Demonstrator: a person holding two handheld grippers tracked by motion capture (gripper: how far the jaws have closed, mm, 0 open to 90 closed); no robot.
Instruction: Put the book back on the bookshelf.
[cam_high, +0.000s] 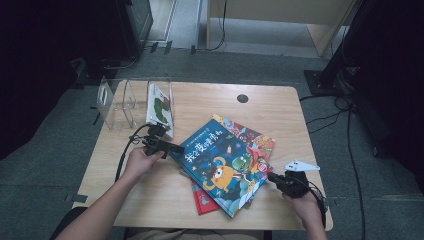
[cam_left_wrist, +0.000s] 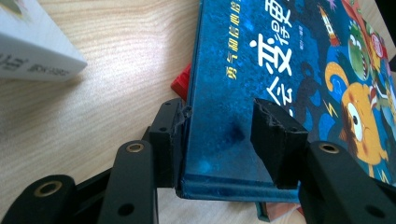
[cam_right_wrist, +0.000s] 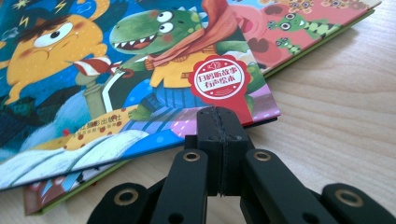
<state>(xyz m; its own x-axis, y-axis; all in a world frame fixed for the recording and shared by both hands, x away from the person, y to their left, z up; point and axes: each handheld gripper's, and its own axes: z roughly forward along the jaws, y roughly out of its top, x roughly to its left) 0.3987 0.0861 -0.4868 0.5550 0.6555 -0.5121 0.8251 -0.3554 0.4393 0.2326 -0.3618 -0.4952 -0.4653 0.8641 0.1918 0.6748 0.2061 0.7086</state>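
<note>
A blue picture book (cam_high: 225, 165) with cartoon monsters lies on top of a loose pile in the middle of the wooden table (cam_high: 150, 200). Under it are a red book (cam_high: 202, 200) and a colourful book (cam_high: 250, 137). My left gripper (cam_high: 176, 148) is at the blue book's (cam_left_wrist: 243, 60) left corner. Its jaws (cam_left_wrist: 219, 126) stand apart, one beside the spine and one over the cover, without pinching. My right gripper (cam_high: 272, 176) is at the pile's right corner. Its jaws (cam_right_wrist: 218, 114) are pressed together, their tips against the blue book's (cam_right_wrist: 93, 70) edge with nothing between them.
A clear plastic book stand (cam_high: 120, 102) stands at the table's back left, with a white book (cam_high: 160, 107) leaning in it close to my left gripper. A dark round hole (cam_high: 242, 98) sits near the back edge. The red book's corner (cam_left_wrist: 181, 84) pokes out beside the spine.
</note>
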